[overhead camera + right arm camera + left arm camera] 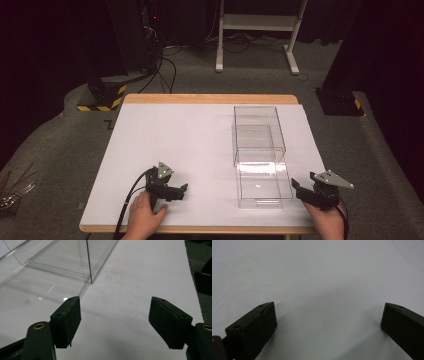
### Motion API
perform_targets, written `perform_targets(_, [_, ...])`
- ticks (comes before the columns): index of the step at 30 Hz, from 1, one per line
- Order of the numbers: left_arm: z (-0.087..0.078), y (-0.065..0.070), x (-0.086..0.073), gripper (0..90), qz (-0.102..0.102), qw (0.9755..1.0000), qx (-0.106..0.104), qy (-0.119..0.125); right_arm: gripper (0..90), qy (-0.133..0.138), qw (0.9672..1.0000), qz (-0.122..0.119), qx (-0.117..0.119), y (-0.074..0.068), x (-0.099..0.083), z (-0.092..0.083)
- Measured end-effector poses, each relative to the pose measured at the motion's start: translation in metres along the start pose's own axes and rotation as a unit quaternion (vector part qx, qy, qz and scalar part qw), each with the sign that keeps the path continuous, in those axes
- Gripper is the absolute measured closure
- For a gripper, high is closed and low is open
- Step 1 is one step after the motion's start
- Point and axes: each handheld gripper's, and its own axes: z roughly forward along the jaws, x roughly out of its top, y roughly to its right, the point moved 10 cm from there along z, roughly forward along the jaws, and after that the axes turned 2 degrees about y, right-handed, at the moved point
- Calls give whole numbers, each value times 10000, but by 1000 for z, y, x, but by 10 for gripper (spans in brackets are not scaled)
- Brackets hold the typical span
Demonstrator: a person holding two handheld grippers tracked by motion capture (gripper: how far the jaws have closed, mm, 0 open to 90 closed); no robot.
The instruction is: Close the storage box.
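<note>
A clear plastic box (258, 134) stands on the white table top (190, 150), right of centre, with its clear drawer (264, 186) pulled out toward me. My left gripper (181, 191) rests low near the front edge, left of the drawer, open over bare white surface (324, 290). My right gripper (299, 190) sits just right of the drawer, open with nothing between its jaws. In the right gripper view the drawer's clear wall (37, 290) lies beside the left jaw and the box corner (89, 270) rises ahead.
The table's wooden rim (210, 98) runs along the far edge. Beyond it are grey carpet, a white desk frame (257, 30), black cables (165, 70) and a black-and-yellow block (102, 95). Metal rods (12, 192) lie on the floor at left.
</note>
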Motion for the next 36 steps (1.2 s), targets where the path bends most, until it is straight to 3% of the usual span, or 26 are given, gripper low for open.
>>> perform_targets(17, [0, 0, 0, 6, -7, 10000, -3, 2, 260, 404, 9992, -8, 56, -2, 24, -24])
perform_targets(29, [0, 0, 0, 6, -9, 10000, -4, 2, 259, 631, 9977, -128, 213, -18, 39, -40])
perform_targets(36, [0, 0, 0, 6, -10, 10000, -4, 3, 256, 771, 9956, -162, 502, -38, 46, -49])
